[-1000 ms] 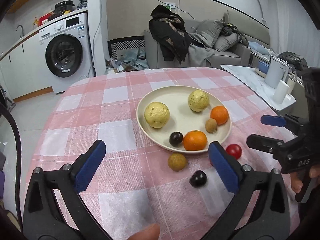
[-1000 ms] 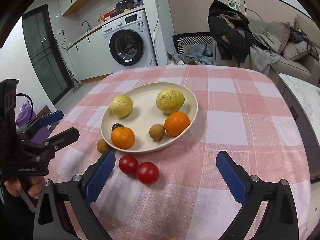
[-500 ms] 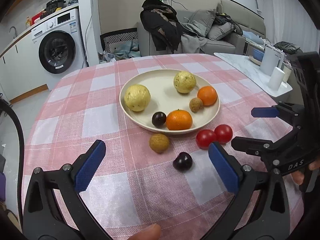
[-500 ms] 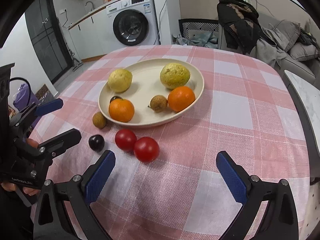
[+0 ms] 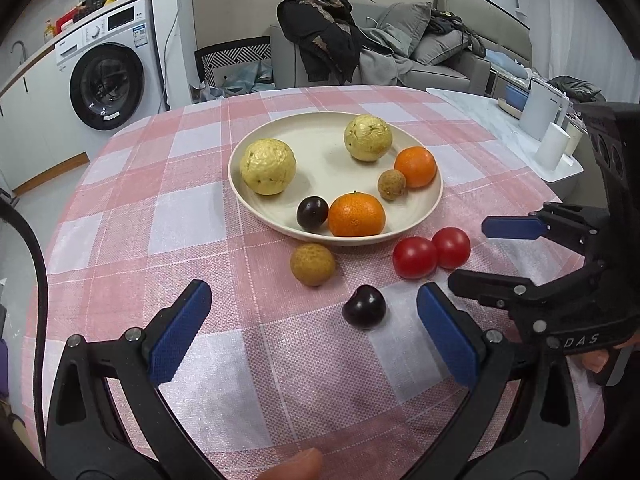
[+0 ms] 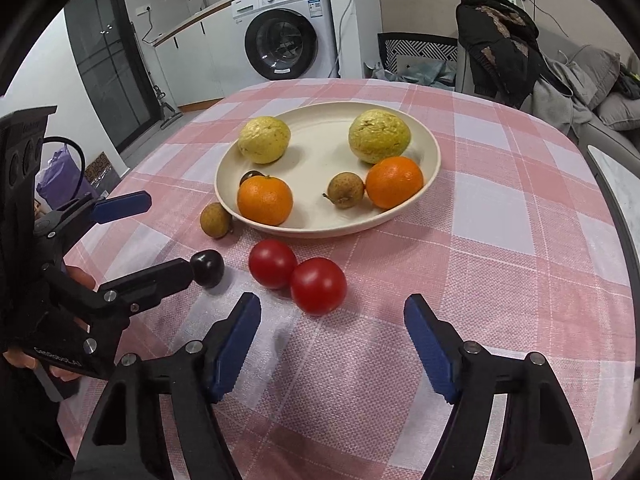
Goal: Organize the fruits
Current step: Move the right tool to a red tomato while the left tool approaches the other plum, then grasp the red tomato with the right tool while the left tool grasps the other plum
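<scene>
Left gripper [image 5: 312, 332] moved closer, jaws wide apart, empty, dark cherry [image 5: 364, 306] between its tips. Plate [image 5: 424, 212] held 6 fruits. 2 tomatoes [image 6: 296, 274] touching, nearer right gripper [image 6: 332, 344], also wide apart, empty.

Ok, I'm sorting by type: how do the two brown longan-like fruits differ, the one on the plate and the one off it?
The plate longan lies inside the plate, touching an orange; the cloth longan sits on the tablecloth just outside the rim. The plate one shows a short stem; the cloth one's stem is hard to make out. Both are round, tan and speckled, similar in size.
</scene>
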